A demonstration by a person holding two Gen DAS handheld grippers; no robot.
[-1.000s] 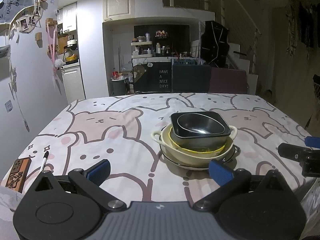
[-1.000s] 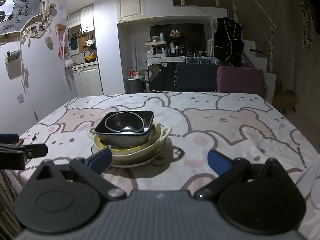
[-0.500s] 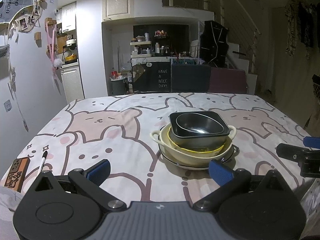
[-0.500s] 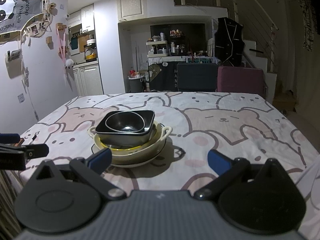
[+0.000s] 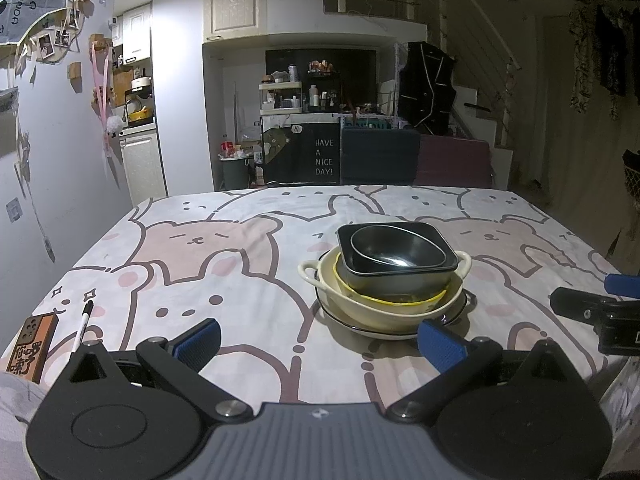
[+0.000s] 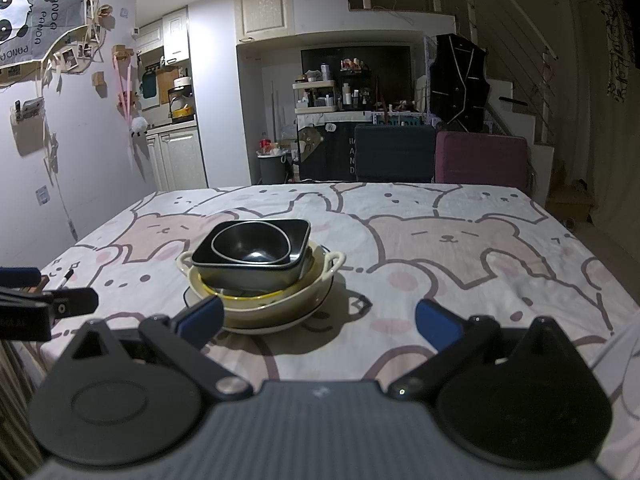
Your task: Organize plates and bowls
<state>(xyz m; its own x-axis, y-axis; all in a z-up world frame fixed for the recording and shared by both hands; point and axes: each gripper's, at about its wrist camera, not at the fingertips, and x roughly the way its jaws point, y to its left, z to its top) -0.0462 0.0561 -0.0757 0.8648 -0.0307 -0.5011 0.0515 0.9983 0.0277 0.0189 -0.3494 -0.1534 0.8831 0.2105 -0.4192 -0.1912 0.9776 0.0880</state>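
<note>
One stack of dishes stands on the bear-print tablecloth (image 5: 224, 264). A small black bowl (image 5: 394, 246) (image 6: 250, 242) nests in a square black bowl (image 5: 436, 236) (image 6: 298, 232). Under them sit a yellow-rimmed bowl (image 5: 384, 300), a cream two-handled bowl (image 5: 332, 292) (image 6: 280, 304) and a dark-rimmed white plate (image 5: 360, 330) (image 6: 260, 326). My left gripper (image 5: 320, 344) is open, low at the near table edge, short of the stack. My right gripper (image 6: 320, 318) is open too, with the stack ahead of its left finger. Each gripper shows at the side of the other's view.
A black marker (image 5: 82, 324) and a small orange-brown box (image 5: 34, 344) lie at the near left corner. A dark chair (image 6: 394, 154) and a maroon chair (image 6: 480, 158) stand behind the far edge. A wall runs along the left.
Both views have shifted only slightly; the stack sits a touch lower and nearer in the frames. Nothing was gripped or released.
</note>
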